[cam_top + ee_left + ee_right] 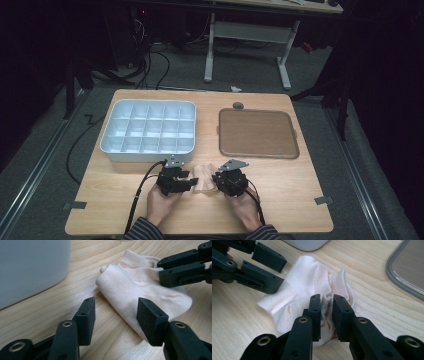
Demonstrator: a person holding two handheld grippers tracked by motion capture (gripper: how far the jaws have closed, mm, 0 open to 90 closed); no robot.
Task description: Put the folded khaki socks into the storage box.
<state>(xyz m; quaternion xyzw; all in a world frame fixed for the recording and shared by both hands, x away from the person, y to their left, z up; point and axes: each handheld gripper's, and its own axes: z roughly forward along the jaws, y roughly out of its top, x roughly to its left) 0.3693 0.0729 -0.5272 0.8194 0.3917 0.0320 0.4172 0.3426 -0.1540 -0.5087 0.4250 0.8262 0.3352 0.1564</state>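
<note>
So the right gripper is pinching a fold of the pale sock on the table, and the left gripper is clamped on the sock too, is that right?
Not quite. The right gripper does pinch a fold of the pale sock, but the left gripper is not clamped on it. In the left gripper view its jaws stand apart with the sock's edge lying loose between them, the pads not pressing on it.

We see a white compartment tray [148, 131] at the table's far left | a brown lid [257, 133] with a grey rim lying flat to its right, well apart | wooden table [280, 200] under both.
</note>
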